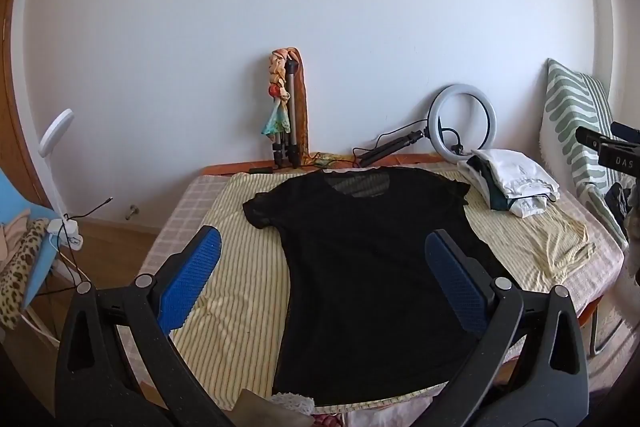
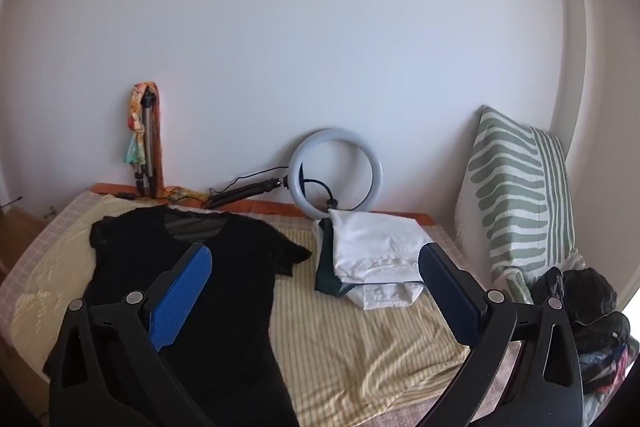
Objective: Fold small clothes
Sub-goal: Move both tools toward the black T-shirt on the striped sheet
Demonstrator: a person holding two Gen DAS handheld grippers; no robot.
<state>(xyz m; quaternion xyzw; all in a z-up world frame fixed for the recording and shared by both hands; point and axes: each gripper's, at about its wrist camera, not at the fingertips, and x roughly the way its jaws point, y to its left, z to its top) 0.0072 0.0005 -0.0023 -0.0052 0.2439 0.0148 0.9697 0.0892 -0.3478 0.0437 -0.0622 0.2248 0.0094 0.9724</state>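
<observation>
Black top [image 1: 372, 267] is laid flat on the striped sheet [image 1: 240, 267], spread for folding. Folded stack [image 2: 372, 259] is kept just beside its sleeve. Left gripper [image 1: 324, 279] and right gripper [image 2: 316, 303] are held above, jaws wide apart, nothing gripped.

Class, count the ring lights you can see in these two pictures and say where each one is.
1. The ring light leans against the wall at the far edge of the bed, just behind the pile of folded clothes.

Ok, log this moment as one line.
stage: pre-grasp | left claw: open, empty | right claw: open, empty | black T-shirt: flat, unfolded | folded pile: beside shirt
</observation>
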